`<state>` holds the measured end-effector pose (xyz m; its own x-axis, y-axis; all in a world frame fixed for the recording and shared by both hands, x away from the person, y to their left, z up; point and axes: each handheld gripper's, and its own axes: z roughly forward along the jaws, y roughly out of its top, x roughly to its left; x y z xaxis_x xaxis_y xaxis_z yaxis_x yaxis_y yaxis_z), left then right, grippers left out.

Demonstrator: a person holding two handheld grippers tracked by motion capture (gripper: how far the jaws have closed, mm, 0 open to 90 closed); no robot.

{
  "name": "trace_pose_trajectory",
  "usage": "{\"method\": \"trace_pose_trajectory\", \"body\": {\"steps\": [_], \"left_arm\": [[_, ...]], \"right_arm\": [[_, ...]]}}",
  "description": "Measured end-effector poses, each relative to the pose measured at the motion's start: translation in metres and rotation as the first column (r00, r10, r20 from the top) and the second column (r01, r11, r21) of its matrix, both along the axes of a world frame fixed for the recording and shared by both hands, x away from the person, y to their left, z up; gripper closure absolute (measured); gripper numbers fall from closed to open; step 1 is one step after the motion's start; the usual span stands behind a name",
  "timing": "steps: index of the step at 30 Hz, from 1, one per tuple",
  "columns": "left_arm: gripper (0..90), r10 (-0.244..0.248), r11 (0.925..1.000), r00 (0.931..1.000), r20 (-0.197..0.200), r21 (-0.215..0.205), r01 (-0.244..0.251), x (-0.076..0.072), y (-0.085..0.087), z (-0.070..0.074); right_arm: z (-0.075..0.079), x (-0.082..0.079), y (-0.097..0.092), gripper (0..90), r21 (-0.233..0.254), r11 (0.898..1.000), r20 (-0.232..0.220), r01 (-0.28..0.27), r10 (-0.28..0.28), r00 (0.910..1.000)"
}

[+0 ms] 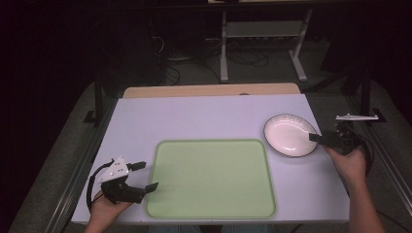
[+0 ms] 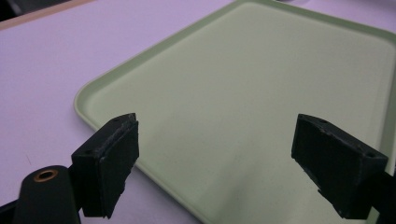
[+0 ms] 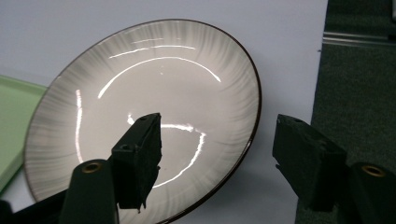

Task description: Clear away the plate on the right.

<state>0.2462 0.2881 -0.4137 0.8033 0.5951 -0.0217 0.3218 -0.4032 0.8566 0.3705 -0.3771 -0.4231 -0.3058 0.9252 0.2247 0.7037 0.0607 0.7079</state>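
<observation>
White plate (image 1: 290,134) near the table's (image 1: 204,116) right edge: right gripper (image 1: 324,139) straddles its rim, jaws spread; seat deeper before clamping; left gripper (image 1: 145,176) gapes at the green tray's (image 1: 211,179) left edge

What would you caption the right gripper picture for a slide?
Open right gripper straddling the near rim of a white plate, one jaw over it, one outside.

Left hand (image 1: 104,208) enters from 6 o'clock and grips the left gripper (image 1: 144,176), which points toward 3 o'clock. Its 2 jaws stand wide apart, nothing between them (confirmed in the left gripper view (image 2: 215,163)). Right hand (image 1: 349,162) holds the right gripper (image 1: 316,137) pointing toward 9 o'clock; its 2 jaws likewise spread apart, per the right gripper view (image 3: 219,161).
</observation>
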Motion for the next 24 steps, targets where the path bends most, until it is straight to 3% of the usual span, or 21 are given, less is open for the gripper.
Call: {"method": "trace_pose_trajectory", "body": {"steps": [6, 17, 21, 24], "left_arm": [[14.8, 0.001, 1.0, 1.0, -0.004, 0.0, -0.001, 0.0, 0.0, -0.001], [14.8, -0.002, 1.0, 1.0, -0.006, 0.003, 0.002, 0.001, -0.001, -0.001], [14.8, -0.002, 1.0, 1.0, -0.007, 0.002, 0.003, 0.002, -0.001, -0.001], [14.8, -0.002, 1.0, 1.0, -0.005, 0.002, 0.002, 0.001, -0.001, -0.001]], "right_arm": [[-0.012, 0.009, -0.007, 42.7, 0.063, 0.996, -0.066, 0.068, -0.064, 0.9958], [-0.021, 0.015, -0.005, 59.6, 0.099, 0.989, -0.128, 0.107, -0.094, 0.9873], [-0.024, 0.019, -0.004, 68.1, 0.131, 0.982, -0.186, 0.14, -0.114, 0.9759], [-0.025, 0.021, -0.002, 71.8, 0.143, 0.978, -0.2, 0.151, -0.12, 0.9724]]}}
